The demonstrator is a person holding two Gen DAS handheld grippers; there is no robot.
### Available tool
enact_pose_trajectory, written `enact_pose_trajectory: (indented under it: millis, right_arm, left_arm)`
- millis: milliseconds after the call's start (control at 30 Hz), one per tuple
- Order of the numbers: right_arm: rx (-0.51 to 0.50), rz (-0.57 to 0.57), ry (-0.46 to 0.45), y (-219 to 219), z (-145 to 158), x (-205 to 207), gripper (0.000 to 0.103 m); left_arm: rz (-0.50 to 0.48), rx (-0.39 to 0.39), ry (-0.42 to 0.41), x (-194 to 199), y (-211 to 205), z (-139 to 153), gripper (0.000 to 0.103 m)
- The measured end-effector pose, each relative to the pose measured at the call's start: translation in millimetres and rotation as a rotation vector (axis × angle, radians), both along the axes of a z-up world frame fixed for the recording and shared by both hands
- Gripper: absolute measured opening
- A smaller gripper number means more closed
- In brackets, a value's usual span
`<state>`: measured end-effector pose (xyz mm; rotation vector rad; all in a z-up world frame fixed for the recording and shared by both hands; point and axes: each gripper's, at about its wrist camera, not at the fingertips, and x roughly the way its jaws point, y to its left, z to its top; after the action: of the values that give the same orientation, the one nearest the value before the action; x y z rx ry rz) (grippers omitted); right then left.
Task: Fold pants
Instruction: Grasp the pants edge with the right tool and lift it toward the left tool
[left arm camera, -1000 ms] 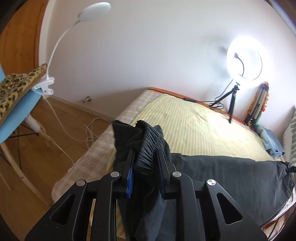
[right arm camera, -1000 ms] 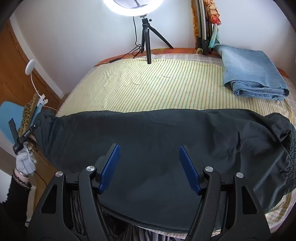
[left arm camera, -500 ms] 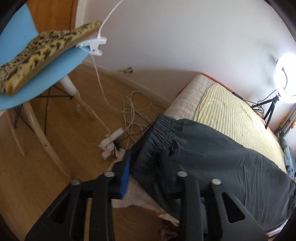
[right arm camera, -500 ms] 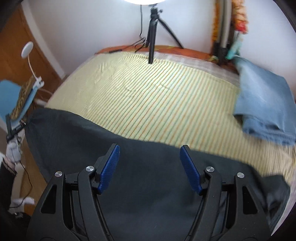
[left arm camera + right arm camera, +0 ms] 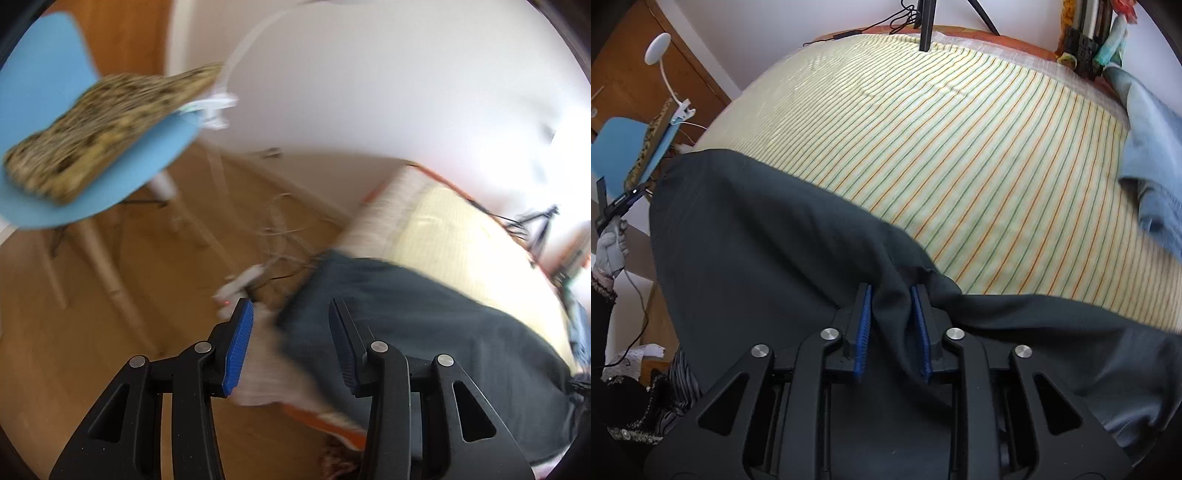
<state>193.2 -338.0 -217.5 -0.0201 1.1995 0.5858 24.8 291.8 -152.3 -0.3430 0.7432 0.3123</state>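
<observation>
Now the right gripper [image 5: 891,325], jaws just closing, pinches a ridge of the dark pants [image 5: 768,236]; lift evenly toward 12 o'clock (left gripper [image 5: 291,347] just opened, gripping nothing, pants edge between its jaws).

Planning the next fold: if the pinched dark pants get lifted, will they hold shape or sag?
Likely sag: the pants bunch into a ridge between the right gripper's jaws. Probably light, thin cloth. They may slide easily over the smooth striped sheet.
</observation>
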Motion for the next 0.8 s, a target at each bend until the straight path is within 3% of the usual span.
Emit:
enact_pose_trajectory:
  millis: [133,267,433,533,633,700,733,800]
  right_arm:
    - [0.011,0.01,-0.017,0,-1,-17,0.018]
    - [0.023,0.021,-0.017,1,1,-27,0.018]
    - [0.032,0.037,-0.007,-2,3,-33,0.021]
    - [0.018,0.064,-0.002,-1,8,-35,0.021]
    - [0.021,0.099,0.019,-3,16,-35,0.021]
    - [0.075,0.12,0.015,-12,32,-34,0.022]
    - [0.112,0.1,0.001,-20,41,-31,0.026]
    - [0.179,0.022,-0.034,-37,54,-18,0.066]
  left_arm:
    - [-0.201,-0.041,-0.041,38,-73,13,0.041]
    - [-0.473,-0.099,-0.06,80,-180,20,0.041]
    - [-0.758,-0.212,-0.017,119,-306,6,0.041]
    - [-0.918,-0.167,0.044,130,-381,-15,0.041]
    - [-1.0,-0.119,0.151,137,-424,-45,0.041]
    - [-1.032,-0.093,0.205,135,-438,-60,0.041]
    - [-1.035,-0.063,0.212,130,-442,-66,0.041]
    - [-1.039,-0.046,0.181,123,-439,-63,0.041]
